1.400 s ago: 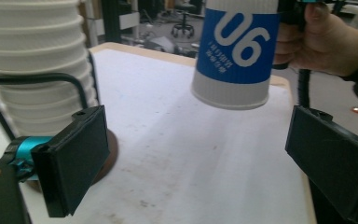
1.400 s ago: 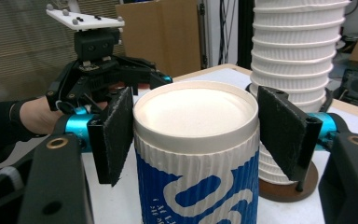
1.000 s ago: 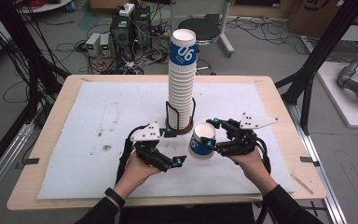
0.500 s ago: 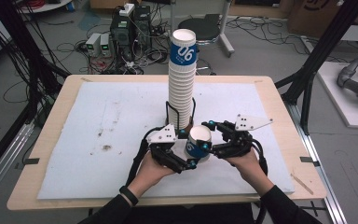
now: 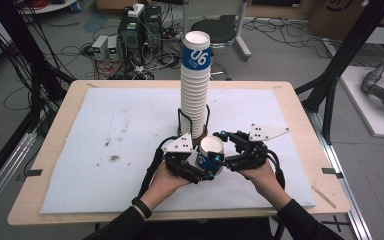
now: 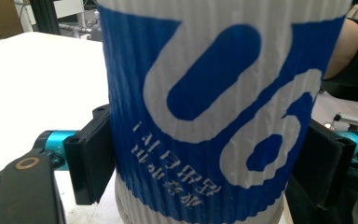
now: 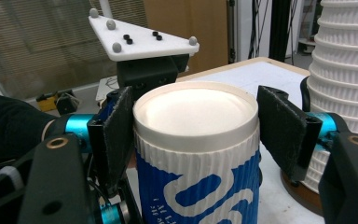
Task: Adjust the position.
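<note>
Both grippers (image 5: 211,165) grip one paper cup (image 5: 211,154).
Left jaws just closed onto its sides; right jaws clamp its rim. Cup stack (image 5: 195,85) stands just behind.

Both the held cup (image 6: 214,116) and cup stack (image 5: 196,95) read "06".

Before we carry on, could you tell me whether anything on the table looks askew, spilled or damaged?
Nothing serious. The single cup is upside down, base uppermost, with both grippers on it, which seems deliberate. The tall cup stack stands straight in its black wire holder. The white mat carries a few small dark stains left of centre.
</note>
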Motion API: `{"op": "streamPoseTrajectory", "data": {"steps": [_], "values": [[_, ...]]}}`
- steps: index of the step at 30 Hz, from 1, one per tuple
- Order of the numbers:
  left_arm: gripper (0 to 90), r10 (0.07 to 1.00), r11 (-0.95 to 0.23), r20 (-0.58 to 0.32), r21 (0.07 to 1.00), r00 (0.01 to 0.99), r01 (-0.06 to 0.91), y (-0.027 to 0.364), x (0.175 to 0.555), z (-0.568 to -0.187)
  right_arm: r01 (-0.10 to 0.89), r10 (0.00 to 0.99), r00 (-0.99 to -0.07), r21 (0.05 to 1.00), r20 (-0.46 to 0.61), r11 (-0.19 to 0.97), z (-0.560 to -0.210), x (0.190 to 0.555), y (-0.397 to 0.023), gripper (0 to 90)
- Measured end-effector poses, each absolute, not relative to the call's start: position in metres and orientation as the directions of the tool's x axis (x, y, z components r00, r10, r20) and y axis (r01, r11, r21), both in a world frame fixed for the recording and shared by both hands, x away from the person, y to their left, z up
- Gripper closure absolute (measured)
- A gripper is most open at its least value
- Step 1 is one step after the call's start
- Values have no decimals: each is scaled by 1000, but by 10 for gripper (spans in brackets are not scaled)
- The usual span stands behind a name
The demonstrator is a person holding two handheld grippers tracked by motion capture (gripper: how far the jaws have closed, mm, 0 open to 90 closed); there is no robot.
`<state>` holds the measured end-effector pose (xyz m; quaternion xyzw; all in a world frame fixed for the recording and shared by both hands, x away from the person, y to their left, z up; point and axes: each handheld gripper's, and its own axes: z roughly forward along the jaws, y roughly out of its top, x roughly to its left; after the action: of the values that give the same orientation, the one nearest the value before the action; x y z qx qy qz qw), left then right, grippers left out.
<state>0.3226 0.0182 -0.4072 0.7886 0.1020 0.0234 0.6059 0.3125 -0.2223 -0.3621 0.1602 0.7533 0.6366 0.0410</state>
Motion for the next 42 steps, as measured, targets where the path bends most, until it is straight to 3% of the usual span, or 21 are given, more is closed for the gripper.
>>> {"op": "streamPoseTrajectory", "data": {"steps": [11, 16, 21, 30, 33, 42], "values": [[213, 186, -295, -67, 948, 980, 121, 21, 323, -404, 193, 284, -948, 969, 143, 155, -362, 314, -223, 292], [222, 186, -348, -49, 931, 981, 113, 23, 324, -398, 207, 278, -948, 963, 154, 172, -356, 316, -228, 207], [227, 187, -431, -30, 896, 982, 109, 23, 324, -396, 223, 261, -953, 936, 151, 271, -343, 317, -230, 184], [231, 177, -512, 22, 856, 984, 73, 16, 320, -393, 223, 273, -957, 858, 101, 462, -350, 317, -214, 185], [230, 176, -510, 25, 857, 984, 69, 17, 319, -392, 215, 261, -961, 850, 96, 480, -352, 316, -212, 288], [69, 239, -382, -27, 916, 971, 119, 24, 321, -393, 218, 267, -957, 893, 116, 395, -351, 321, -223, 294]]}}
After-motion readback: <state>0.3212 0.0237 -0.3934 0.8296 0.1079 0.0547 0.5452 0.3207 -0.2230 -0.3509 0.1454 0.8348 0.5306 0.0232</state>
